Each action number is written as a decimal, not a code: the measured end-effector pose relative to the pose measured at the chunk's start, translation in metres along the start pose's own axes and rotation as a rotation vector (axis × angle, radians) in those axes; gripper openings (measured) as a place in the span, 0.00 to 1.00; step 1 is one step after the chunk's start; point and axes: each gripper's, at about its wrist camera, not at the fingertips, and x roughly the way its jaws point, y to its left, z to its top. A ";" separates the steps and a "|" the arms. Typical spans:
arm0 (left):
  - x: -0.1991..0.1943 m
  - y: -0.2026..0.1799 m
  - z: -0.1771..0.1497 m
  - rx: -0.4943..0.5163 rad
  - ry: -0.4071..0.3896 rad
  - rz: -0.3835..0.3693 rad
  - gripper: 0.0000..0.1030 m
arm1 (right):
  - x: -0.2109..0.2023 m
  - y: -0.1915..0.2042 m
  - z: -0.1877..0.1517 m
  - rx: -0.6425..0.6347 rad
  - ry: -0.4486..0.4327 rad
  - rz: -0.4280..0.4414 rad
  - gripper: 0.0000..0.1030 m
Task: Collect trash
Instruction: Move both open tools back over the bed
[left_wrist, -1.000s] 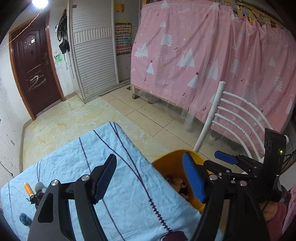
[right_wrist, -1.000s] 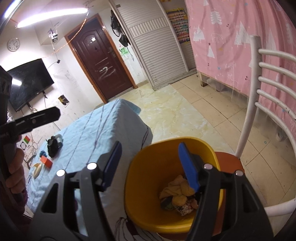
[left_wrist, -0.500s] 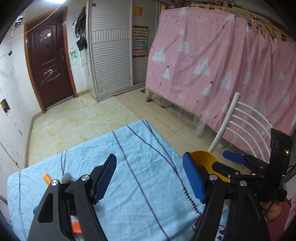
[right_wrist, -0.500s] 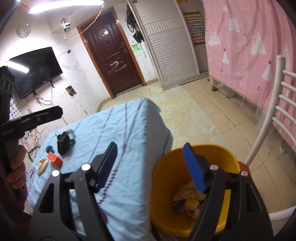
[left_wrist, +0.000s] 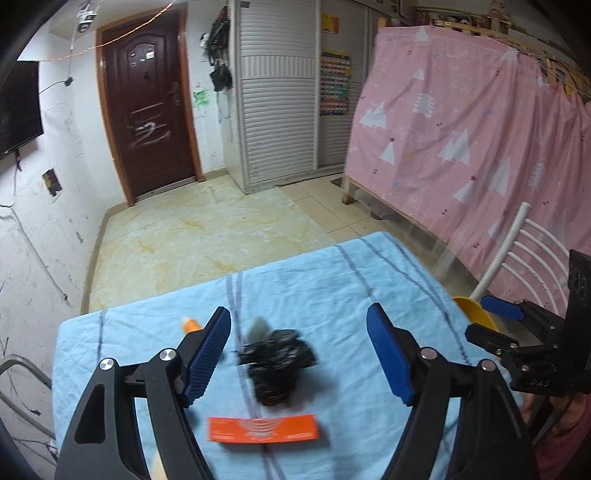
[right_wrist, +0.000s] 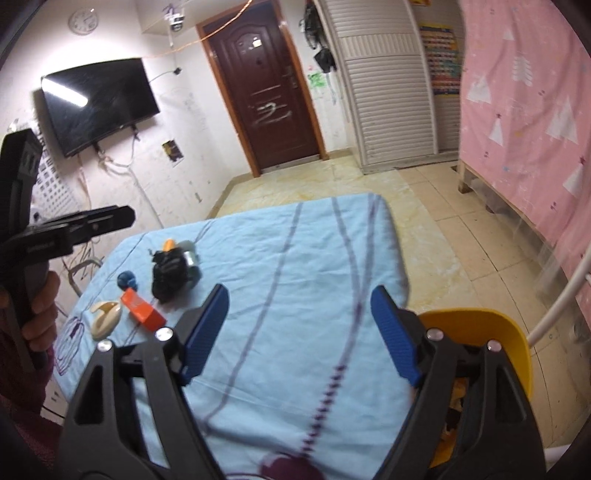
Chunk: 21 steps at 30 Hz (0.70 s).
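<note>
We've got both the left gripper (left_wrist: 299, 354) and right gripper (right_wrist: 299, 332) spreading empty, black crumpled bag (left_wrist: 277, 362) mid-cloth ahead of the left, so let's straddle it squarely before squeezing.

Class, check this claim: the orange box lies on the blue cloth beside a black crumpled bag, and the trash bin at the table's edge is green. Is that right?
Not quite. The trash bin is yellow, not green, as the right wrist view shows. The orange box does lie on the blue cloth beside the black crumpled bag.
</note>
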 end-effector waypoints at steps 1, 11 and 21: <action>0.000 0.009 0.000 -0.010 0.001 0.011 0.66 | 0.003 0.006 0.001 -0.010 0.006 0.004 0.75; -0.003 0.078 -0.019 -0.094 0.023 0.061 0.67 | 0.029 0.057 0.011 -0.080 0.044 0.033 0.79; 0.019 0.114 -0.051 -0.143 0.126 0.074 0.67 | 0.061 0.101 0.015 -0.140 0.091 0.067 0.83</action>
